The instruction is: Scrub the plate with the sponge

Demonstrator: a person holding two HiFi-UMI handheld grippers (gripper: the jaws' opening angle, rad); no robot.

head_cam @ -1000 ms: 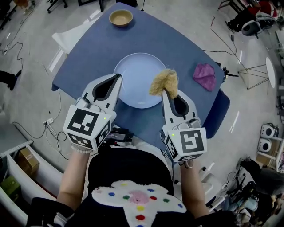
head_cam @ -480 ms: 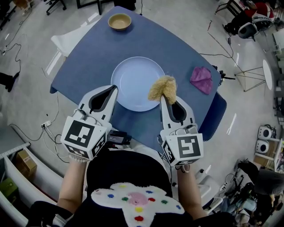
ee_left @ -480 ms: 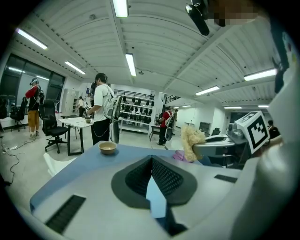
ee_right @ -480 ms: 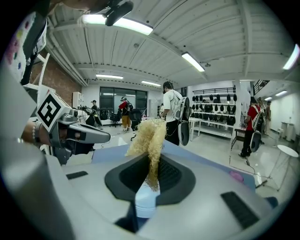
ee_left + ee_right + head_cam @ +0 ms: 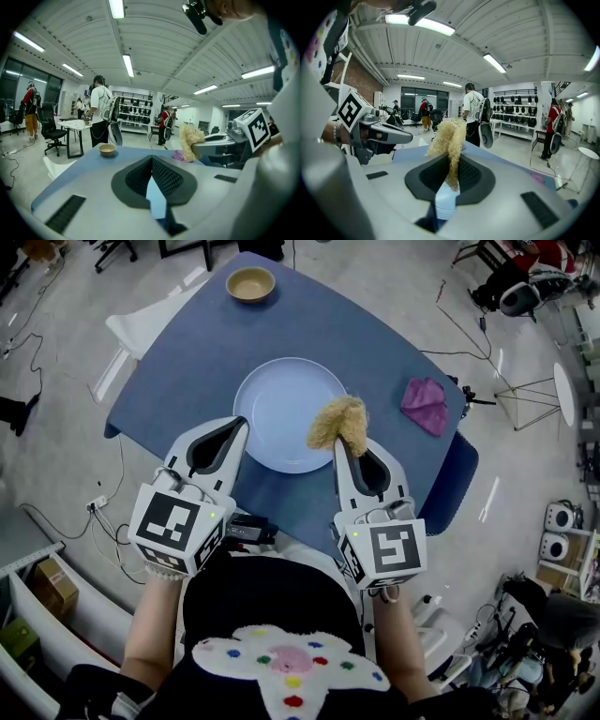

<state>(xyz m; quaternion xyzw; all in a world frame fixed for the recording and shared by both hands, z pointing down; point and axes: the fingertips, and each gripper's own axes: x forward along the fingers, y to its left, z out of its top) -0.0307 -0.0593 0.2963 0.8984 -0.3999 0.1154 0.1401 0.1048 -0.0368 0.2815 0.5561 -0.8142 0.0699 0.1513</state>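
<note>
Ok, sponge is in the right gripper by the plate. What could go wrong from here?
1. The plate lies loose on the table; the left gripper is shut at its rim, gripping nothing, so scrubbing may push it around.
2. The right gripper pinches the sponge only by its lower end; it may fold or slip out under pressure.

The near rim of the plate [image 5: 281,399] is hidden in two spots: under the tip of the left gripper [image 5: 240,423] and under the sponge [image 5: 339,420]. The low end of the sponge is tucked out of sight between the jaws of the right gripper [image 5: 343,444]. The near edge of the table [image 5: 178,362] is behind both grippers and the person's body [image 5: 272,606]. In the left gripper view, the purple cloth [image 5: 177,155] only peeks out from behind the sponge. The people [image 5: 99,112] far off are too small to tell much.
</note>
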